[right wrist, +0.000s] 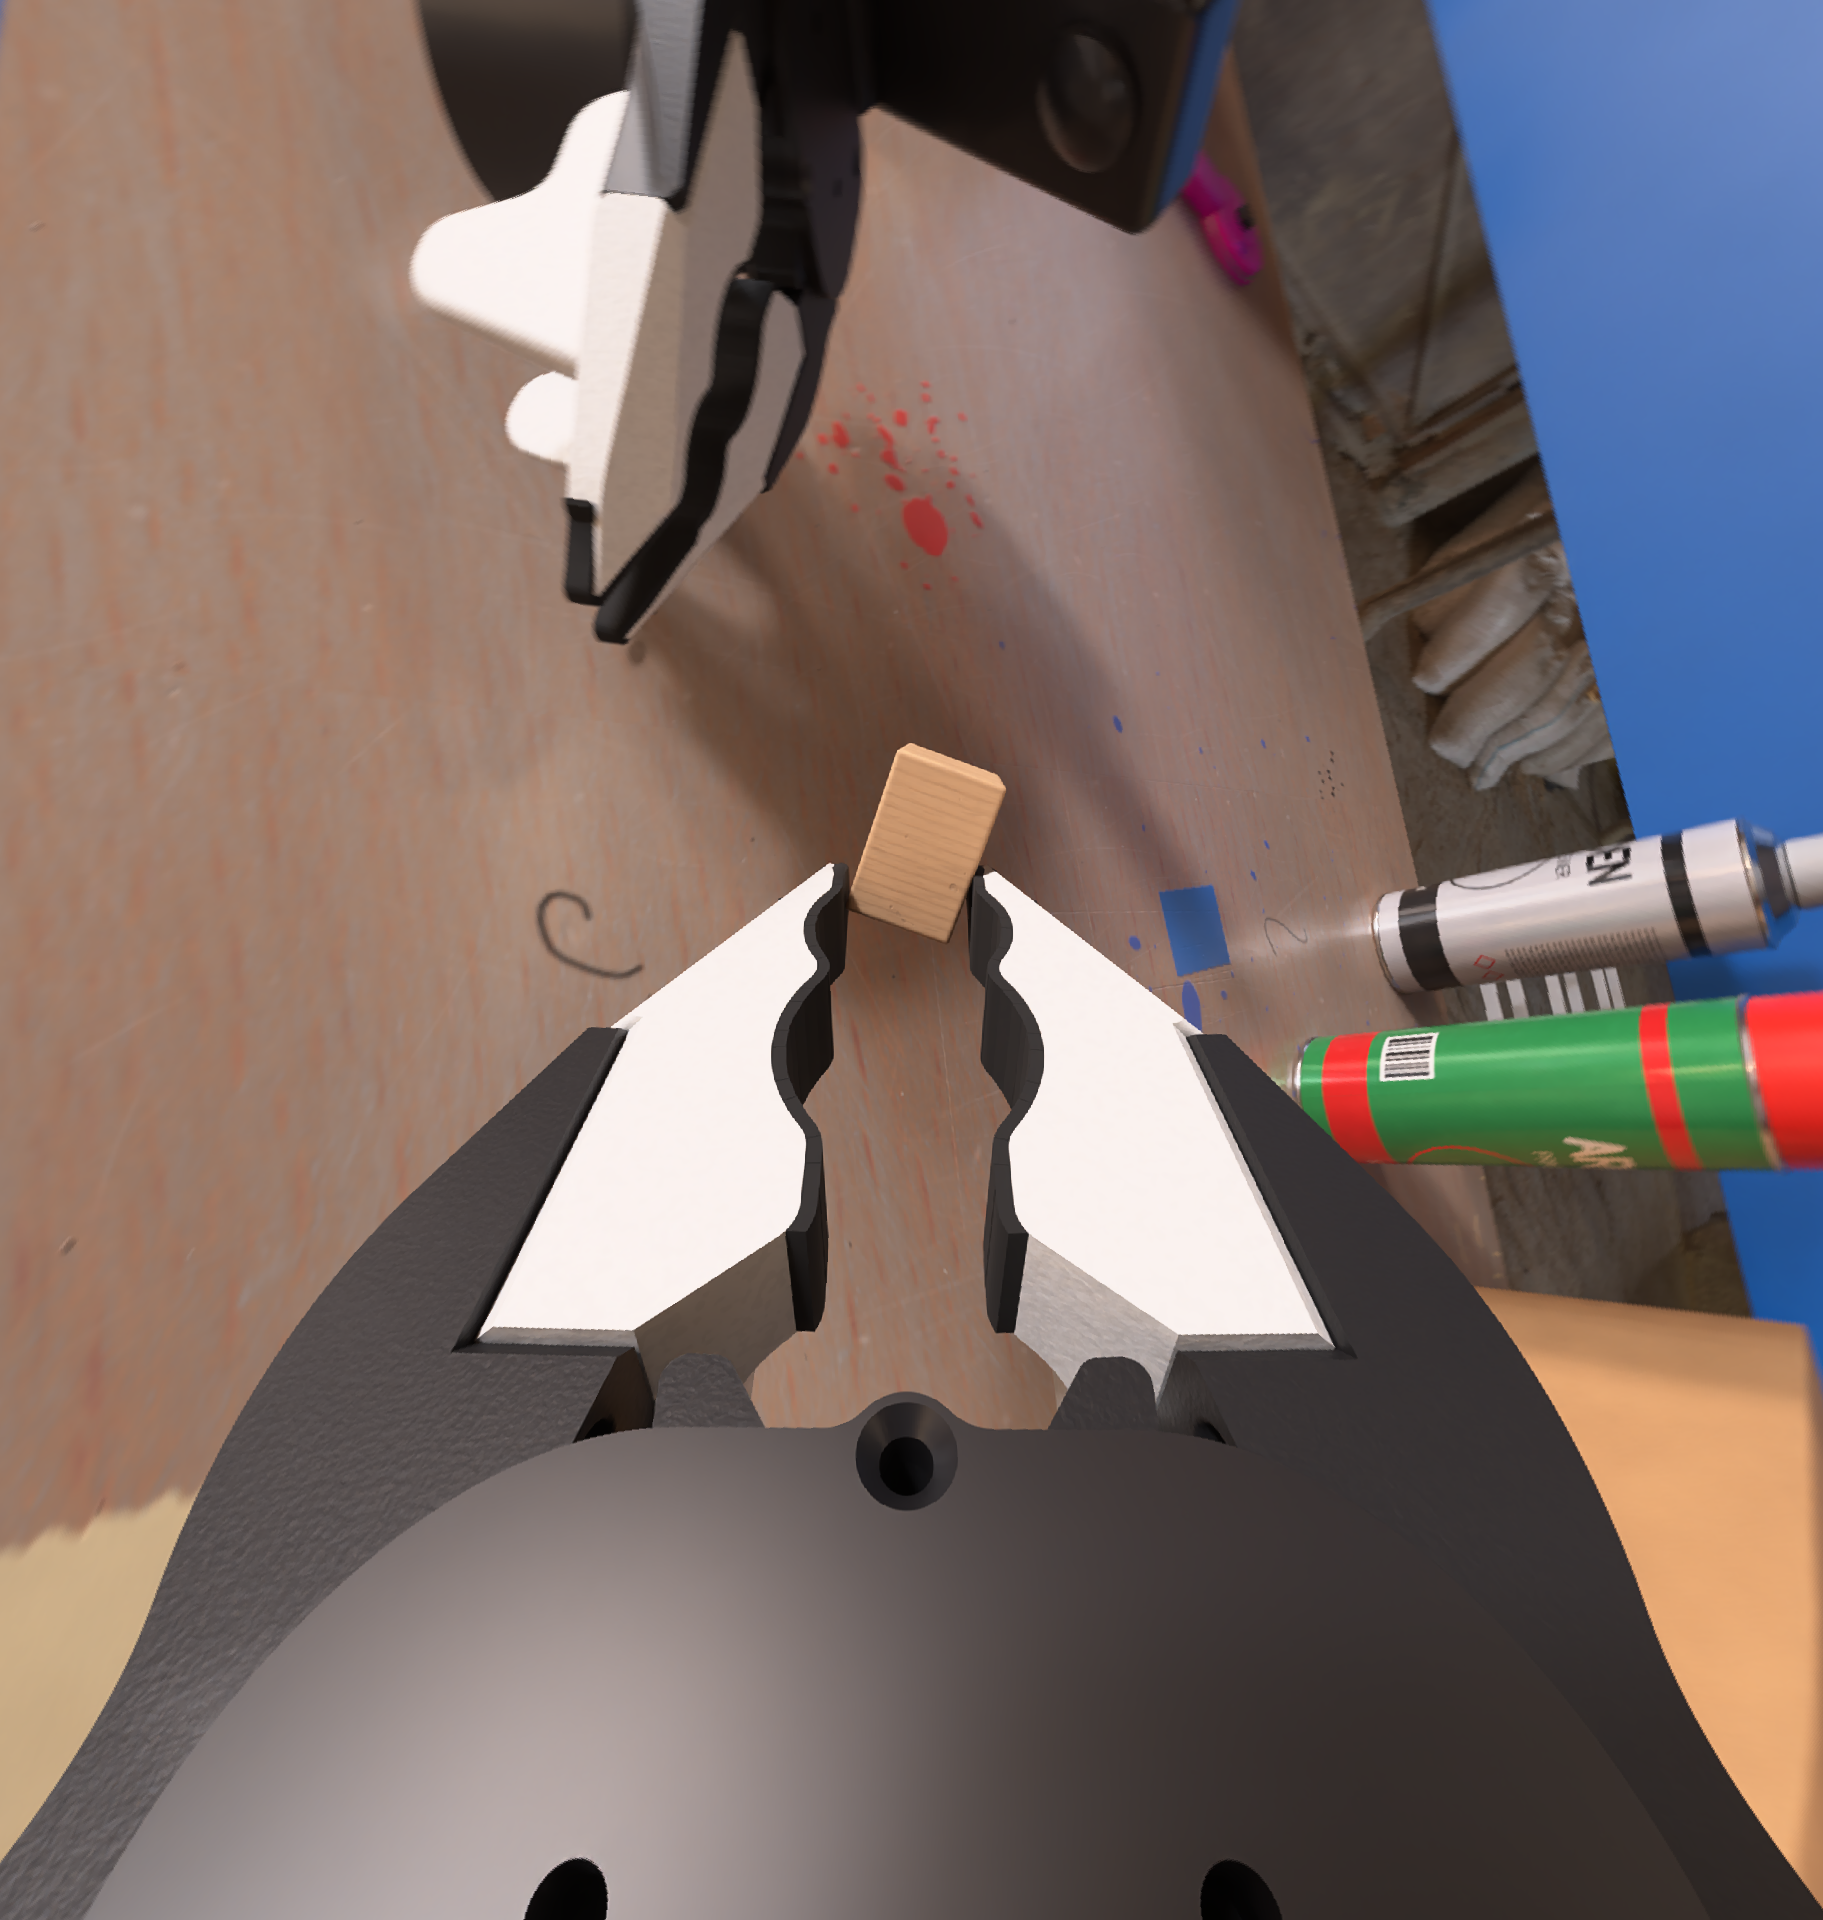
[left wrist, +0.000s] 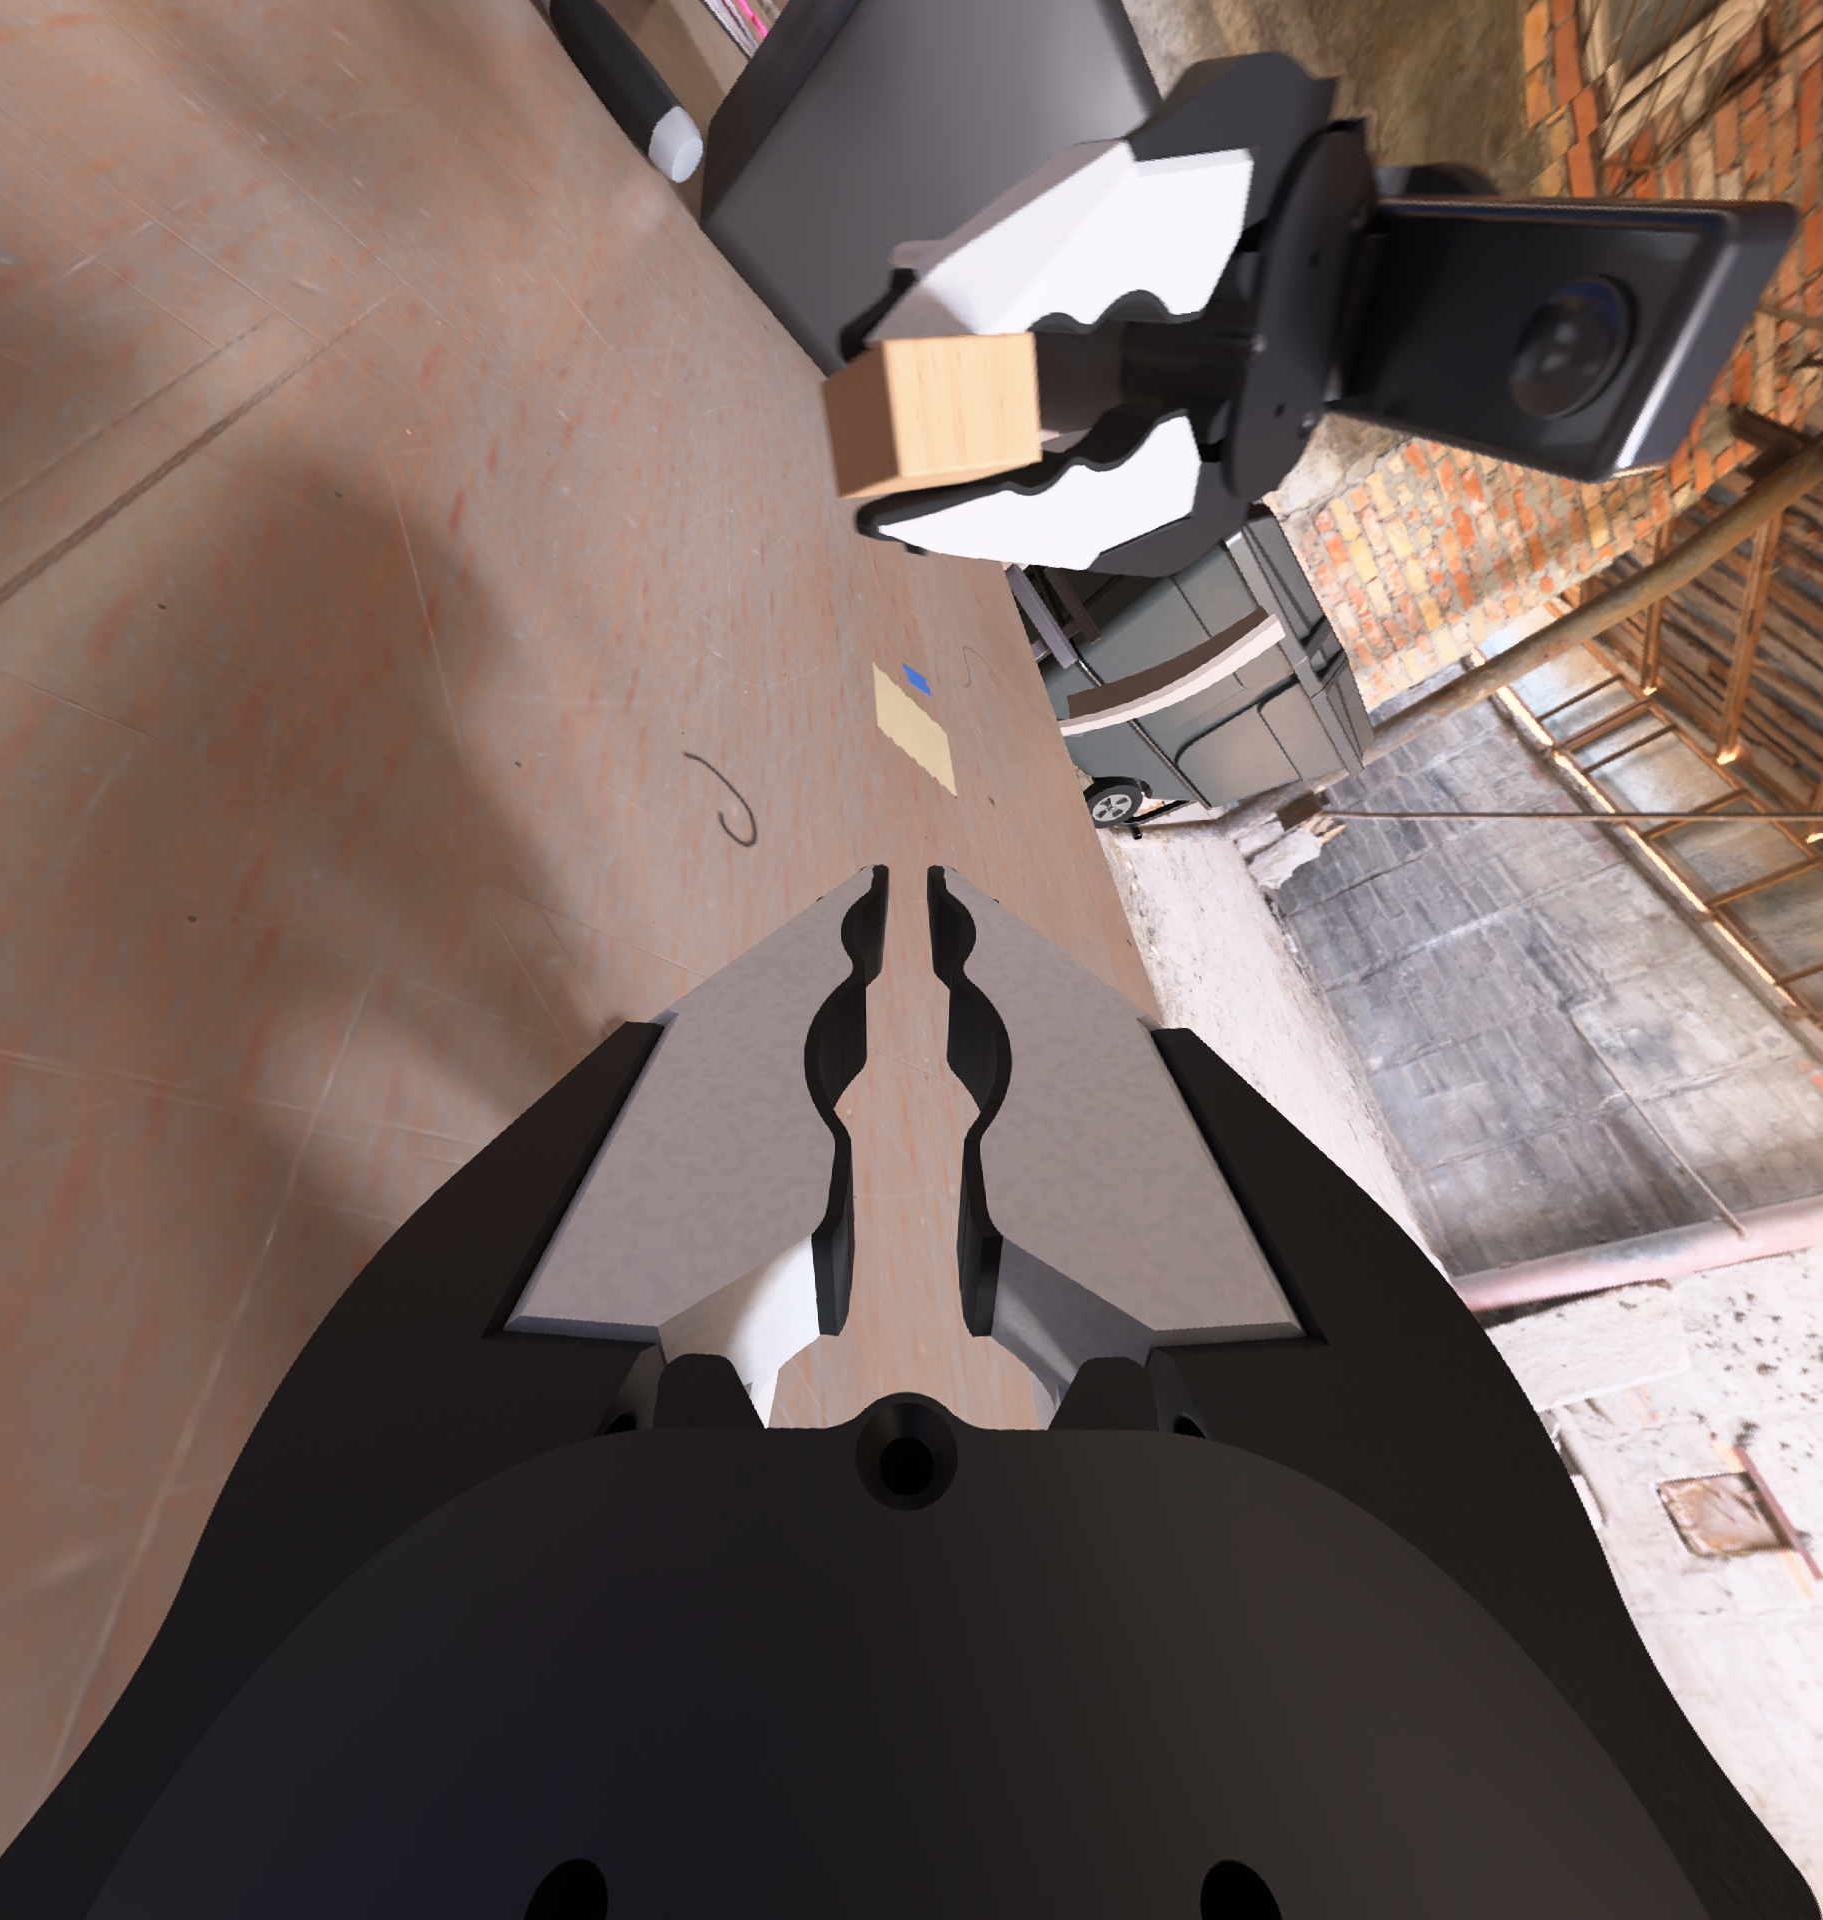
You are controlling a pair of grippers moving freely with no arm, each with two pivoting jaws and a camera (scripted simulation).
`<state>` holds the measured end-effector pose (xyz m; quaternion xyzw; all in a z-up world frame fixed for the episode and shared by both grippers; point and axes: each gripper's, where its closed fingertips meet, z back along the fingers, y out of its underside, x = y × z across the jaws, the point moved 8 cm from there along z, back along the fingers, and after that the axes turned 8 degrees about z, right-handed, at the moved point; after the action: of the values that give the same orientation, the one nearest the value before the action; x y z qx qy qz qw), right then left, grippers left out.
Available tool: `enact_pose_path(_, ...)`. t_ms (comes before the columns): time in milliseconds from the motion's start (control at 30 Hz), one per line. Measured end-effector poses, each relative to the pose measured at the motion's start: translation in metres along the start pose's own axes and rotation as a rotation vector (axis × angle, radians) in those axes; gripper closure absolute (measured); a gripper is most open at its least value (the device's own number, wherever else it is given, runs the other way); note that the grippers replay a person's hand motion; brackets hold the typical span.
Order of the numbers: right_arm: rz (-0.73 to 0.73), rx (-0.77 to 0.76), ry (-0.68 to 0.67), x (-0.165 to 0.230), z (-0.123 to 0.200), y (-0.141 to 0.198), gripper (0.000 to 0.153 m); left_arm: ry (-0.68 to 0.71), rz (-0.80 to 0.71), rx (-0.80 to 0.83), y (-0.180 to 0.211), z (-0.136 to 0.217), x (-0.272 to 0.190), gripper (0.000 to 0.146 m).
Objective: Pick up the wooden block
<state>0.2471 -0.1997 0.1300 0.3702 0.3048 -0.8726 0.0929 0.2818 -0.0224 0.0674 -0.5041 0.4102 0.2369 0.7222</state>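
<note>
The wooden block (right wrist: 922, 852) is a small light-tan cuboid pinched between the fingertips of my right gripper (right wrist: 907, 894), tilted a little. In the left wrist view the same block (left wrist: 948, 416) sits in the right gripper (left wrist: 865, 431) and appears held above the reddish wooden tabletop (left wrist: 367, 623). My left gripper (left wrist: 907, 878) has its fingers nearly together with nothing between them. It hovers over the table, facing the right gripper. It also shows in the right wrist view (right wrist: 600, 613), beyond the block and apart from it.
A grey box (left wrist: 928, 135) and a black marker with a white cap (left wrist: 637, 94) lie beyond the right gripper. A silver spray can (right wrist: 1572, 904), a green-and-red can (right wrist: 1572, 1091) and a tan box (right wrist: 1655, 1558) lie to the right. A red paint splatter (right wrist: 922, 525) marks the table.
</note>
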Motion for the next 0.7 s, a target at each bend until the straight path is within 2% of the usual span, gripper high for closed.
enact_pose_path(67, -0.050, -0.034, 0.038, 0.003, -0.008, 0.008, 0.130, 0.001, -0.002, -0.001, 0.000, 0.000, 0.000, 0.139)
enact_pose_path(133, -0.041, -0.021, 0.051, 0.008, -0.015, 0.017, 0.130, 0.002, -0.003, 0.002, 0.000, 0.000, 0.000, 0.139)
enact_pose_path(233, 0.075, 0.132, 0.090, 0.019, -0.023, 0.033, 0.130, 0.005, -0.004, 0.004, 0.001, 0.000, 0.000, 0.139)
enact_pose_path(300, 0.120, 0.163, 0.098, 0.026, -0.026, 0.037, 0.130, 0.010, -0.001, 0.001, 0.000, 0.000, 0.000, 0.139)
enact_pose_path(500, 0.196, 0.140, 0.131, 0.031, -0.028, 0.026, 0.130, 0.014, -0.005, -0.009, 0.000, 0.001, -0.001, 0.139)
enact_pose_path(700, 0.248, 0.193, 0.135, 0.033, -0.031, 0.023, 0.130, 0.026, 0.001, -0.008, 0.000, 0.001, 0.000, 0.139)
